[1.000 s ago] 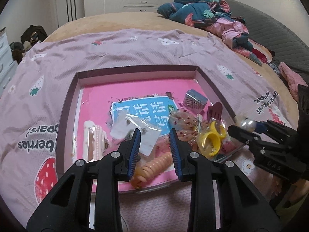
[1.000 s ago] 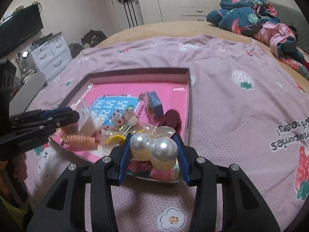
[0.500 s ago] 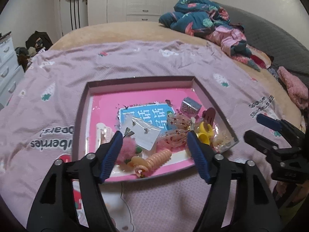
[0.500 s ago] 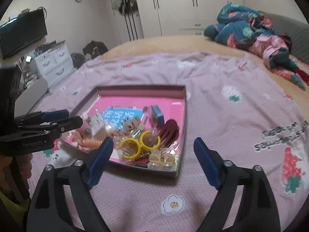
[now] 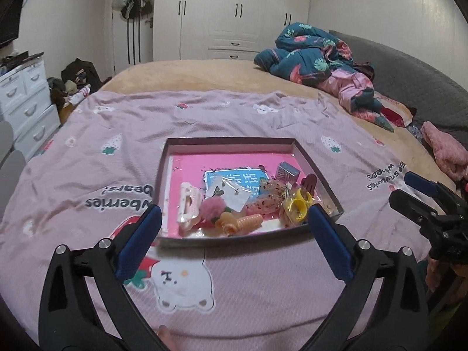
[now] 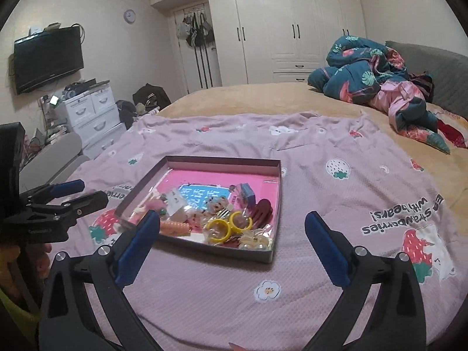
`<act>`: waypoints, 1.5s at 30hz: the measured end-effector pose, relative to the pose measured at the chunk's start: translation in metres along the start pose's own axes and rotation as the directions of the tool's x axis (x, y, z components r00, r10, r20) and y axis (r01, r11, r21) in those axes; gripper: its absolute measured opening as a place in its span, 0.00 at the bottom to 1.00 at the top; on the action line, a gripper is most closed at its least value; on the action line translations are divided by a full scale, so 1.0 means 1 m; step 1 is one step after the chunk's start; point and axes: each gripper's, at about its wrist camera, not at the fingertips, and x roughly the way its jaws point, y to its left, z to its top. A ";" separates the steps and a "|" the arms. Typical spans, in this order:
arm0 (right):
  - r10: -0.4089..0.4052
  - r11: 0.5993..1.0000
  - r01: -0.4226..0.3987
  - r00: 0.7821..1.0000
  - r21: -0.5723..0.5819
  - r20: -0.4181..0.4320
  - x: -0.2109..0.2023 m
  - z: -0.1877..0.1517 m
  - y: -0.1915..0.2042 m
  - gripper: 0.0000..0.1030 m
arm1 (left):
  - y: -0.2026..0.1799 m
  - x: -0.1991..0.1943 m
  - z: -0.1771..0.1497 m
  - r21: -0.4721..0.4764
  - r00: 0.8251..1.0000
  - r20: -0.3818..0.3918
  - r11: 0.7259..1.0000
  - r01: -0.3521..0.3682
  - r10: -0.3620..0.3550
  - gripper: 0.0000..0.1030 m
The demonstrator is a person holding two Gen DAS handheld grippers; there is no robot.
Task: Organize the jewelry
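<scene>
A shallow box (image 5: pixel 169 158) with a pink floor lies on the pink blanket and holds several hair pieces and jewelry: a white claw clip (image 5: pixel 187 204), a pink pompom (image 5: pixel 213 208), an orange coil tie (image 5: pixel 248 222), yellow rings (image 5: pixel 298 203), a dark red clip (image 6: pixel 261 209) and pearl pieces (image 6: pixel 254 242). My left gripper (image 5: pixel 232 220) is open and empty, held back from the box's near edge. My right gripper (image 6: pixel 232 229) is open and empty, near the box's near right corner. The box also shows in the right wrist view (image 6: pixel 273 257).
The pink strawberry blanket (image 5: pixel 234 278) covers a wide bed. Crumpled teal and pink bedding (image 5: pixel 321 58) lies at the far right. A white drawer unit (image 6: pixel 93 111) and a wall TV (image 6: pixel 46 58) stand left of the bed.
The right gripper opened and let the pearl piece go into the box. The left gripper opened too. Both grippers pulled back and up from the box.
</scene>
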 end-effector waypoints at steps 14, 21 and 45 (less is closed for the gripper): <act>-0.003 1.000 0.003 1.000 -0.018 -0.018 -0.021 -0.016 0.017 0.96 | 0.003 -0.029 -0.026 -0.048 1.000 0.001 0.999 -0.009 0.010 0.91; -0.003 1.000 0.003 1.000 -0.017 -0.019 -0.022 -0.018 0.019 0.96 | 0.005 -0.032 -0.029 -0.058 1.000 -0.003 0.998 -0.011 0.011 0.91; -0.008 1.000 0.008 1.000 -0.006 -0.026 -0.025 -0.021 0.017 0.96 | 0.008 -0.040 -0.031 -0.068 0.999 -0.004 0.997 -0.044 0.044 0.91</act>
